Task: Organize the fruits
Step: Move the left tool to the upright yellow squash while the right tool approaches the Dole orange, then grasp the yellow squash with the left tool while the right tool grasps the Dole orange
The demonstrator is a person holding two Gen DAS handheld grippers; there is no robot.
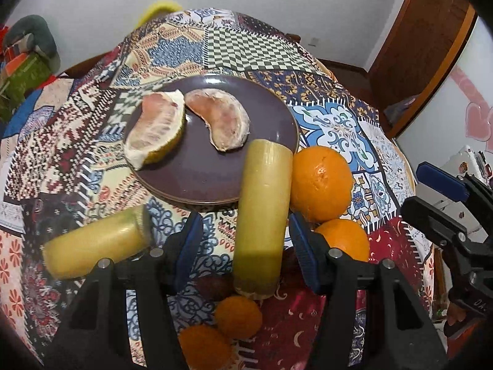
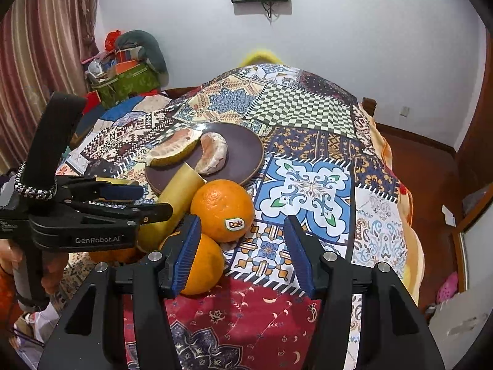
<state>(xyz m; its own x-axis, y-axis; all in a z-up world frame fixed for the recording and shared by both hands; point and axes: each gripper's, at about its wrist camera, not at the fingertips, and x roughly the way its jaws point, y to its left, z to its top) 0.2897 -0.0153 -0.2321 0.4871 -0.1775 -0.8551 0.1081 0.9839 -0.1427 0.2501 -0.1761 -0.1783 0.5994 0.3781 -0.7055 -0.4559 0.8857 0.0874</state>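
Left wrist view: we centre the left gripper (image 1: 243, 246), jaws spread, round the sugarcane piece (image 1: 262, 215) leaning on the plate (image 1: 197, 182) rim, w/o nudging the oranges (image 1: 322, 183). Right gripper (image 2: 242, 254) spread, empty.

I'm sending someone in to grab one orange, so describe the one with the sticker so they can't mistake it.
Start at the dark round plate on the patchwork tablecloth. Just off its near edge, beside the yellow-green cane stick leaning on the rim, sits the stickered orange. Unlike the plain orange touching it in front, it shows a Dole label.
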